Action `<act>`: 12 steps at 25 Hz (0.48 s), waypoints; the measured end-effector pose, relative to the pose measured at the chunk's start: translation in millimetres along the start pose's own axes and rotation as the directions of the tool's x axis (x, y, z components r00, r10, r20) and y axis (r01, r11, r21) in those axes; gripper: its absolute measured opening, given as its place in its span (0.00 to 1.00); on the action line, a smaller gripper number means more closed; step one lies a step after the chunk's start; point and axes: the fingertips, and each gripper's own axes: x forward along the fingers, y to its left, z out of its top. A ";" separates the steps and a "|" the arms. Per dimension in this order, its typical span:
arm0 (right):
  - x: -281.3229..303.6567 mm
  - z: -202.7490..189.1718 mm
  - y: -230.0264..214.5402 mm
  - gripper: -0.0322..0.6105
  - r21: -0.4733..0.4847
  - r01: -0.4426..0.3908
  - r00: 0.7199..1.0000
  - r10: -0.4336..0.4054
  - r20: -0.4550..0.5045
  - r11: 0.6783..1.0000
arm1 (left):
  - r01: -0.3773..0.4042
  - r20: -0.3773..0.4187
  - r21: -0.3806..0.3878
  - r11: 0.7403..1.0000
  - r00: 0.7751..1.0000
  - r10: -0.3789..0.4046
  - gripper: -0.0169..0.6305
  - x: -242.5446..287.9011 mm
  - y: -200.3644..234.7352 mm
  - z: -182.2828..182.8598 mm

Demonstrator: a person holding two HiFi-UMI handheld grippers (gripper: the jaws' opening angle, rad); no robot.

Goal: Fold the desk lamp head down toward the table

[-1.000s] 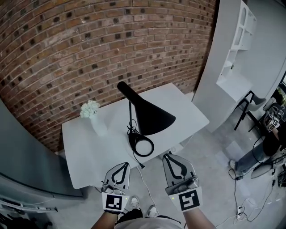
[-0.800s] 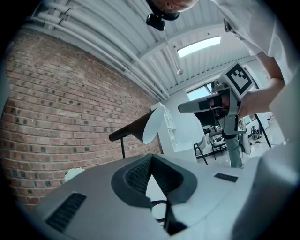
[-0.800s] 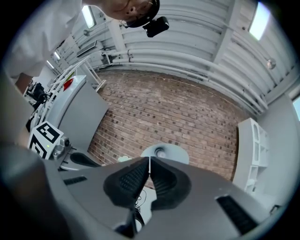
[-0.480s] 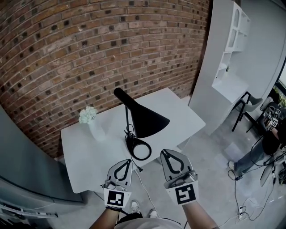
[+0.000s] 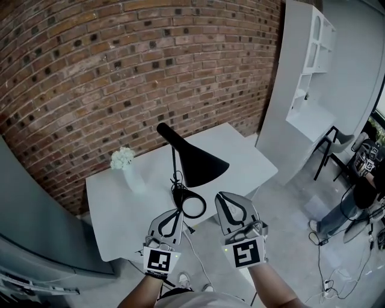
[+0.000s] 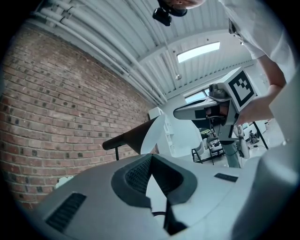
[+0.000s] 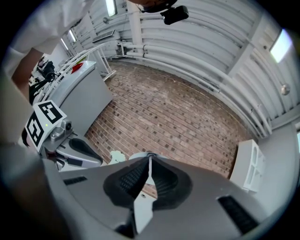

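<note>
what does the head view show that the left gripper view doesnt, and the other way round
Only the head view: the white table's whole top, the lamp's ring base in full, and the marker cube on the left gripper.
Only the left gripper view: the ribbed ceiling with its light panel and the head camera overhead.
Both: the black lamp head, the brick wall and the right gripper.

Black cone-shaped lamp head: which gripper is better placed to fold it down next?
Probably the right gripper: its shut jaws are nearest the wide end of the black cone-shaped lamp head. The left gripper faces the black ring base instead.
</note>
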 end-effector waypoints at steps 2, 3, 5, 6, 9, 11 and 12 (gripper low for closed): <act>3.3 3.1 -3.2 0.08 -0.009 0.008 1.000 -0.008 0.004 1.000 | 0.004 0.000 -0.005 1.000 1.000 -0.004 0.04 1.7 1.7 0.4; 4.9 4.9 -4.9 0.08 -0.017 0.012 1.000 -0.012 0.005 1.000 | 0.004 -0.001 -0.009 1.000 1.000 -0.004 0.04 2.1 3.1 0.3; 7.7 8.4 -8.0 0.08 -0.036 0.020 1.000 -0.020 0.007 0.999 | 0.001 -0.007 -0.017 1.000 1.000 -0.001 0.04 1.5 6.1 -2.4; 9.2 9.2 -9.5 0.08 -0.043 0.022 1.000 -0.022 0.006 0.999 | -0.001 -0.011 -0.017 1.000 1.000 0.001 0.04 1.2 7.7 -4.6; 13.7 6.6 -12.0 0.08 -0.061 0.023 1.000 -0.024 -0.010 0.998 | -0.010 -0.009 -0.022 1.000 1.000 0.010 0.04 2.0 12.3 -3.7; 15.7 4.4 -11.5 0.08 -0.076 0.019 1.000 -0.021 -0.023 0.997 | -0.016 -0.003 -0.033 0.999 1.000 0.016 0.04 2.6 14.8 -0.4; 16.4 4.5 -10.9 0.08 -0.088 0.017 0.999 -0.019 -0.025 0.996 | -0.018 -0.006 -0.039 0.999 1.000 0.018 0.04 2.5 15.7 -1.3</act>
